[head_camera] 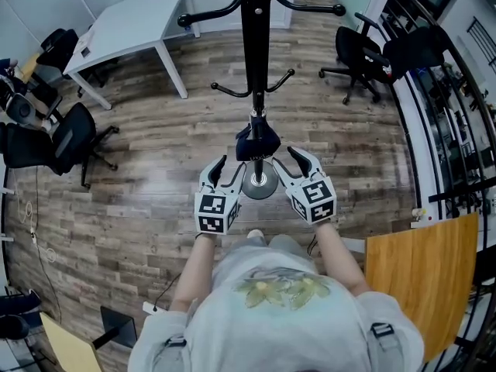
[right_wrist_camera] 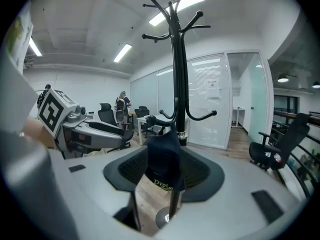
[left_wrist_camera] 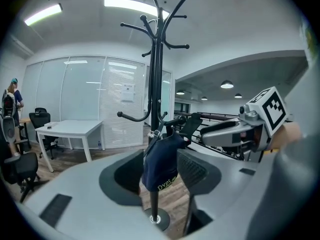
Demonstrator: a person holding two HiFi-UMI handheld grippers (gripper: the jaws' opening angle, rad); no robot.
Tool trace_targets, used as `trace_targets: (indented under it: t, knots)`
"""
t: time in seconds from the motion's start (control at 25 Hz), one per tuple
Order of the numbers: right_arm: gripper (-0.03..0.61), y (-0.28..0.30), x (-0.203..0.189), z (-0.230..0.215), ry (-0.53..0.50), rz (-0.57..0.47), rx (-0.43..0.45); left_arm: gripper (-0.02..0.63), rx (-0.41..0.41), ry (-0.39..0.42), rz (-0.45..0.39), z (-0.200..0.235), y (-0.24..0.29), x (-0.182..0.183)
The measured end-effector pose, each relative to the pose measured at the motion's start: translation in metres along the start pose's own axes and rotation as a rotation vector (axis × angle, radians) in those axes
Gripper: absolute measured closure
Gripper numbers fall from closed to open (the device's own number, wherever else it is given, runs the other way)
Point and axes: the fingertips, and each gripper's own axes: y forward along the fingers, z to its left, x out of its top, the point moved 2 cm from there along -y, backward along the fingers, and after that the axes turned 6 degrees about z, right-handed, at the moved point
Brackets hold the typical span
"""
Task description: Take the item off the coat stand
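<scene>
Head view: the coat stand [head_camera: 255,45] stood on the wood-plank floor [head_camera: 155,169] directly in front of the person. A dark navy cap [head_camera: 256,142] hung low on the pole from a short lower hook, above the round base [head_camera: 260,183]. The cap was still on the stand. The left gripper [head_camera: 227,173] and right gripper [head_camera: 291,167] were held side by side, one on either side of the cap and close to it, both pointing at the pole.

Left gripper view: jaws stood wide apart. The cap showed in the gap between them, and neither pad pressed on it. Pale lettering ran along the cap's lower edge, too small to read in full. The other gripper's marker cube showed at the right.

Right gripper view: jaws also wide, with the cap again framed in the gap, hanging free off its hook and not gripped. I could not tell whether any pad brushed the fabric.

Surroundings: a white table [head_camera: 136,25] stood behind and to the left of the stand. Black office chairs [head_camera: 66,138] stood at far left and far right, well apart from the stand.
</scene>
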Motion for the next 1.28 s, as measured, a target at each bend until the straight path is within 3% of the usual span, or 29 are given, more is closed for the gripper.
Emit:
trace_targets:
  t: [0.6,1.0,1.2,1.28]
  knots:
    - [0.365,0.043,-0.030,-0.023,-0.014,0.123,0.001,0.358,-0.077,0.028,0.125,0.004,0.042,-0.032]
    - [0.365,0.072,-0.057,-0.037,-0.036,0.214,0.015,0.354,-0.066,0.090,0.203,0.014,0.073,-0.063]
    - [0.367,0.080,-0.066,-0.043,-0.028,0.240,0.012,0.354,-0.047,0.098,0.193,0.017,0.085,-0.068]
    - [0.384,0.083,-0.069,-0.044,-0.022,0.245,0.014,0.385,-0.026,0.111,0.202,0.020,0.087,-0.070]
